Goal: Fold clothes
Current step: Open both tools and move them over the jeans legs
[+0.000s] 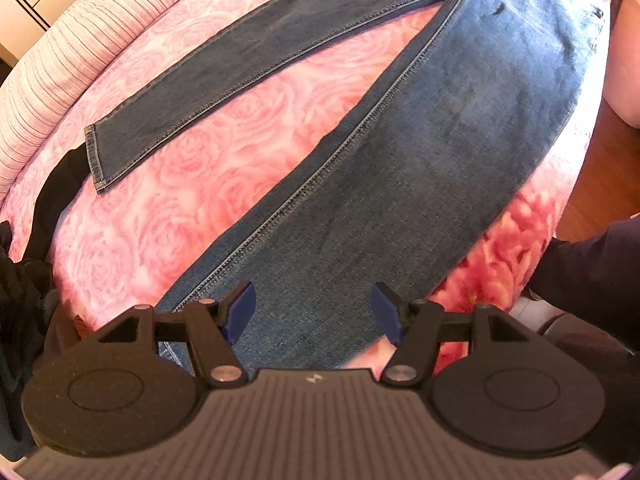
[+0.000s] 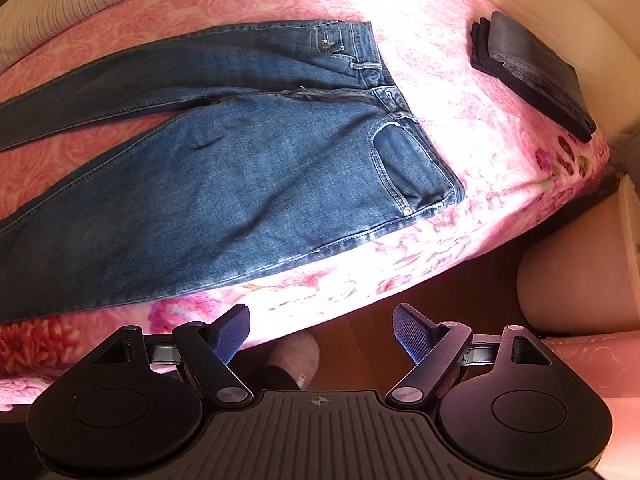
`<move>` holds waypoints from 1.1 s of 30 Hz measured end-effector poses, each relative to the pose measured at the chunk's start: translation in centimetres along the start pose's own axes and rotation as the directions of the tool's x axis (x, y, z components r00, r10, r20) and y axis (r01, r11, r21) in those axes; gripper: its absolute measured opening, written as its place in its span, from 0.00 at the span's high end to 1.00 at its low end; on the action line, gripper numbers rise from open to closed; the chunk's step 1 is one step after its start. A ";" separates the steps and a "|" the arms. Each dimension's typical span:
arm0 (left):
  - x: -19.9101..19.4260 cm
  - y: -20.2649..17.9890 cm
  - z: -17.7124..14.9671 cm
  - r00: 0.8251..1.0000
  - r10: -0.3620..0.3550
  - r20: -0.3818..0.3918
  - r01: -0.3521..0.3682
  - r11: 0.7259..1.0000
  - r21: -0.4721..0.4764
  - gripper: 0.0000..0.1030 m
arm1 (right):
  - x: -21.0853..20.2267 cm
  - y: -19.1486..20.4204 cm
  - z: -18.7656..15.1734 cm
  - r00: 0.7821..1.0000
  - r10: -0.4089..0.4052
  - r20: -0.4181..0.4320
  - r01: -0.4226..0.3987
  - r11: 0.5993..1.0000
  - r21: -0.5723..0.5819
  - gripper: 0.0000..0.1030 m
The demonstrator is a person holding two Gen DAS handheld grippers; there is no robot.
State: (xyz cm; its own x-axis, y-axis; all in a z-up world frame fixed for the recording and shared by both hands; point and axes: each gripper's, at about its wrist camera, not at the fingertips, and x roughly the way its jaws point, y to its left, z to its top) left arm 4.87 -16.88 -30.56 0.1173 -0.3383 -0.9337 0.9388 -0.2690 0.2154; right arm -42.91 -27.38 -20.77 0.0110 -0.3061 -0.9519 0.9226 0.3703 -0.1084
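Your jeans (image 2: 224,168) are laid out flat on the pink bed (image 2: 460,128), legs splayed in a V with the near leg (image 1: 360,200) running right along the bed's edge, so that's your weak spot: tug it sideways and I'd bet the denim slides off toward the floor (image 2: 380,344). Both tools are spread with nothing between the pads, the left gripper (image 1: 313,312) over the lower leg, the right gripper (image 2: 321,334) out past the bed's edge, over the floor. Pinch only the top layer and the leg will probably twist when you swing it over. Also watch the folded pile (image 2: 532,76) near the corner; a wide sweep of the waistband could knock it.
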 end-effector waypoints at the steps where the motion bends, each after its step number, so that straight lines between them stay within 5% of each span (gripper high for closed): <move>1: 0.0 -0.1 0.0 1.000 0.000 -0.003 0.000 1.000 0.001 0.41 | 0.0 -0.1 -0.1 1.000 0.001 -0.003 -0.001 1.000 0.002 0.21; 19: 0.2 -2.2 -1.8 0.999 0.013 -0.035 -0.011 0.998 0.067 0.41 | 1.2 0.2 -0.9 0.999 0.037 -0.024 -0.038 0.998 -0.058 0.21; 24: -0.3 -2.5 -3.8 0.998 0.040 -0.055 -0.035 0.994 0.102 0.40 | 1.5 2.6 -0.6 0.993 0.119 0.022 -0.112 0.975 -0.194 0.21; 33: -1.5 -1.3 -7.2 0.993 0.077 -0.085 -0.079 0.997 -0.020 0.40 | 3.6 9.8 0.2 0.988 0.143 -0.066 -0.157 0.886 -0.436 0.21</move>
State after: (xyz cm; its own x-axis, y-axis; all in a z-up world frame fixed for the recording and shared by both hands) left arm 5.80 -9.50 -31.54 0.2161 -0.2802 -0.9353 0.9328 -0.2237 0.2825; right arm -33.75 -25.07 -25.17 0.1171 -0.1920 -0.9744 0.6474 0.7588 -0.0718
